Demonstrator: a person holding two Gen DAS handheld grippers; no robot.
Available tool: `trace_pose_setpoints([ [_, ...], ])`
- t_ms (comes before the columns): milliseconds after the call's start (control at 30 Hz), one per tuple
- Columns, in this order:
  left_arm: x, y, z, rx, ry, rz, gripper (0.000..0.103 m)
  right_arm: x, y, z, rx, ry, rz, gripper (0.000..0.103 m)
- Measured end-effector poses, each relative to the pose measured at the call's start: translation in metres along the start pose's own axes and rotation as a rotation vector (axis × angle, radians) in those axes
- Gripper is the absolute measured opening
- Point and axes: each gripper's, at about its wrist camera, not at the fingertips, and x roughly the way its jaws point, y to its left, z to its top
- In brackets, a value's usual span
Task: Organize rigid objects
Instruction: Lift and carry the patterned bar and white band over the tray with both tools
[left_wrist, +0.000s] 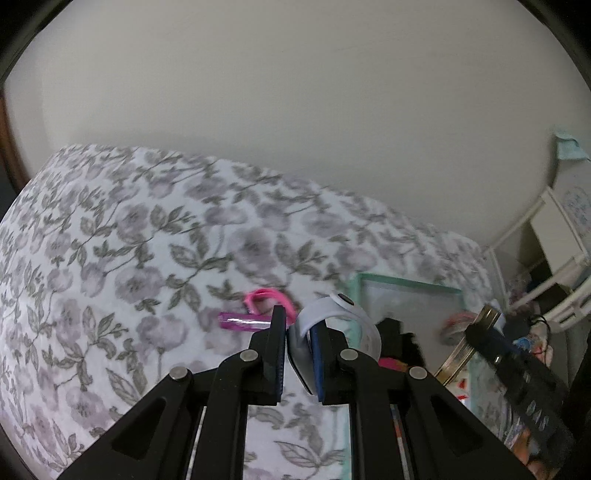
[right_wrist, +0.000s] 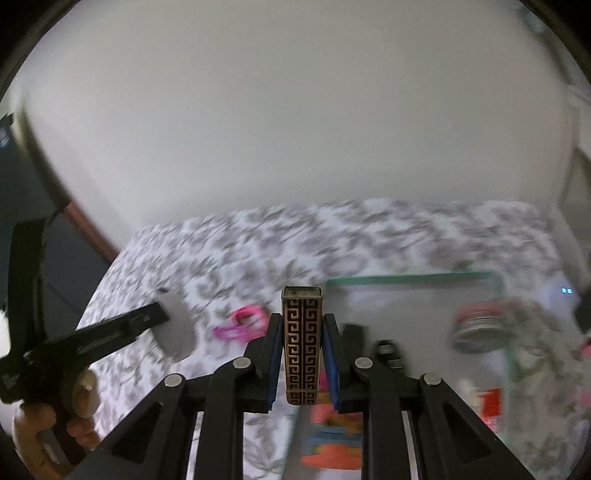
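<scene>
My left gripper (left_wrist: 298, 326) is shut on a white strap-like band (left_wrist: 334, 314) with a dark stud, held above the floral cloth (left_wrist: 129, 240). It also shows in the right wrist view (right_wrist: 168, 319) at the left, with the white band (right_wrist: 177, 325). My right gripper (right_wrist: 301, 334) is shut on a gold and black box with a Greek-key pattern (right_wrist: 301, 343), held upright above the cloth. That box shows in the left wrist view (left_wrist: 476, 332) at the right. A pink loop (left_wrist: 269, 297) and a purple tube (left_wrist: 242, 320) lie on the cloth.
A clear tray with a mint-green rim (left_wrist: 406, 284) lies at the right and holds a round tin (right_wrist: 480, 328) and dark items (left_wrist: 397, 338). Colourful packets (right_wrist: 332, 435) lie near me. A white shelf unit (left_wrist: 554, 236) stands at the far right. A pale wall is behind.
</scene>
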Motion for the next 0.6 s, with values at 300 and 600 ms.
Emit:
trace_pose_setpoints([
  [300,-0.006,-0.060,-0.014,0.129,0.003,-0.062,0.013,-0.044,-0.072,0.005,0.121,-0.043,-0.224,0.022],
  [600,0.008,-0.119,-0.042,0.270,0.073,-0.120,0.013,-0.043,-0.111,-0.006,0.139,0.033,-0.412,0.022],
])
